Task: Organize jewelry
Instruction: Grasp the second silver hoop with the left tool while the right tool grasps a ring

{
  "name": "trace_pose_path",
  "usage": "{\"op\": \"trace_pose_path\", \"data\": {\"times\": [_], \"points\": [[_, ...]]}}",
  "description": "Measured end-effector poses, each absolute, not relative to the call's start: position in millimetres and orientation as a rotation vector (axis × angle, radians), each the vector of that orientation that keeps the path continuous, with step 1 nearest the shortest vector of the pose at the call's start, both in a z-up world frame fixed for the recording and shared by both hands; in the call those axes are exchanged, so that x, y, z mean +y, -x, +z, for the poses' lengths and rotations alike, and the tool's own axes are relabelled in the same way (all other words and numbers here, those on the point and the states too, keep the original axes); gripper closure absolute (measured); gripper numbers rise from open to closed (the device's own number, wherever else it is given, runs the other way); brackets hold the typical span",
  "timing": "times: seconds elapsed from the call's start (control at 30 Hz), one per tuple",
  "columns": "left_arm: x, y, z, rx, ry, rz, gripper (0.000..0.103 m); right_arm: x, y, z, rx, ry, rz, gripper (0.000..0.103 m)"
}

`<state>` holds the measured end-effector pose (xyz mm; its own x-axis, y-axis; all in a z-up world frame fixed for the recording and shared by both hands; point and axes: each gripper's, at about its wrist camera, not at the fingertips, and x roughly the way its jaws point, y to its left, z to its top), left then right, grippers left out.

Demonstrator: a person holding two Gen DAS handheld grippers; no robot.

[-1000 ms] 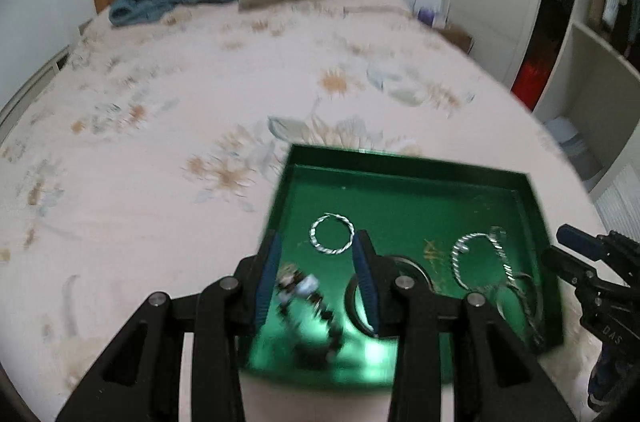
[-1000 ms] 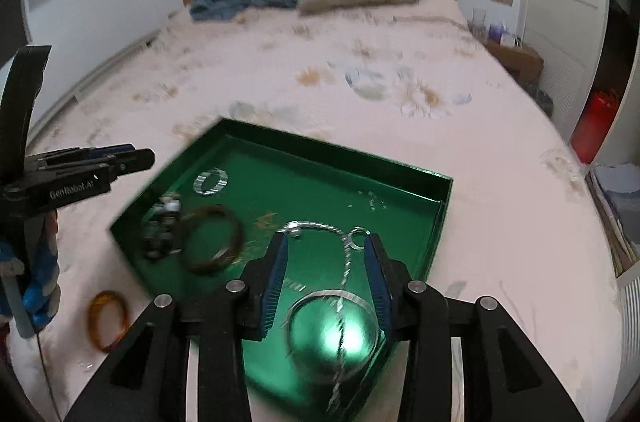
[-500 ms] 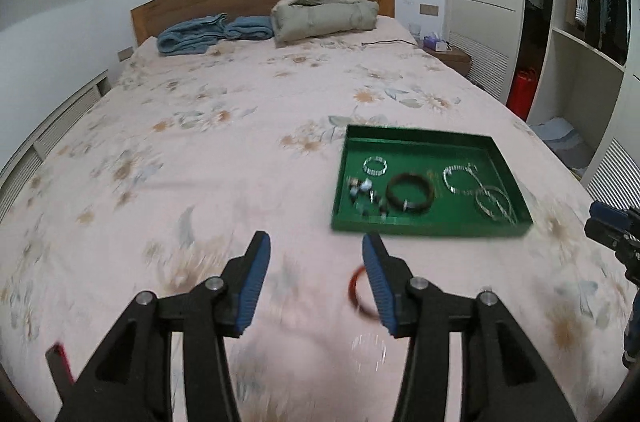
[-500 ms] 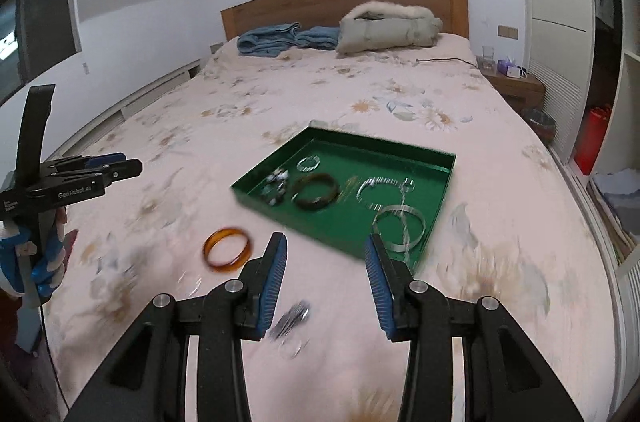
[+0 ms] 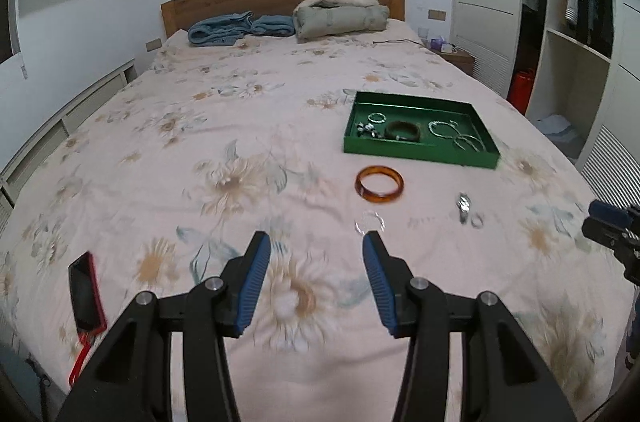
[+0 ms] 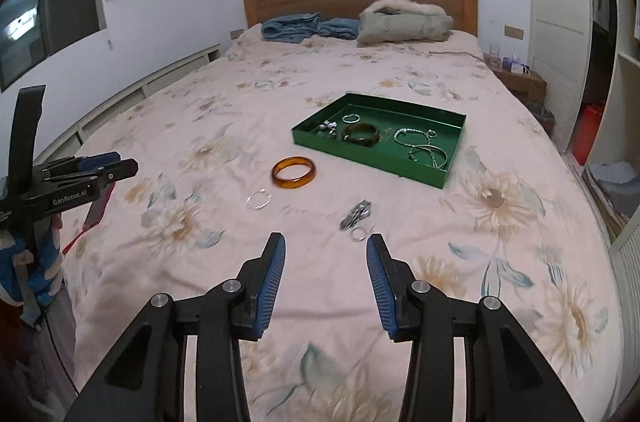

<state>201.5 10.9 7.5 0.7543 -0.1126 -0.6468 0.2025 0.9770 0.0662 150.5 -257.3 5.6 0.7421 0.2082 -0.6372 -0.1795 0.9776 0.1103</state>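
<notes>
A green tray [image 5: 420,151] [image 6: 416,168] lies on the bed and holds a dark bangle [image 5: 403,131] [image 6: 361,134], silver bracelets [image 5: 456,134] [image 6: 424,146] and small pieces. On the sheet in front of it lie an amber bangle [image 5: 379,183] [image 6: 294,172], a clear beaded bracelet [image 5: 369,222] [image 6: 259,200], a silver clip [image 5: 463,206] [image 6: 356,212] and a small ring [image 5: 477,221] [image 6: 359,233]. My left gripper [image 5: 316,242] is open and empty, just short of the clear bracelet. My right gripper [image 6: 325,244] is open and empty, just short of the ring.
A red phone [image 5: 86,292] lies at the bed's near left. Folded blue clothes [image 5: 240,27] and a grey jacket [image 5: 340,16] lie by the wooden headboard. A wardrobe and shelves [image 5: 576,34] stand on the right.
Both grippers have pulled back from over the tray to the near part of the bed. The loose jewelry on the sheet has come into view.
</notes>
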Motion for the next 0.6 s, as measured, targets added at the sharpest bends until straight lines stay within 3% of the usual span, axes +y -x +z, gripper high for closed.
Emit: {"op": "trace_pose_path", "data": {"times": [0.6], "points": [[9.7,-136.3,-2.4,0.705,-0.112,-0.19,0.057,-213.6,-71.4,7.1,0.666,0.125,0.027,0.057]]}}
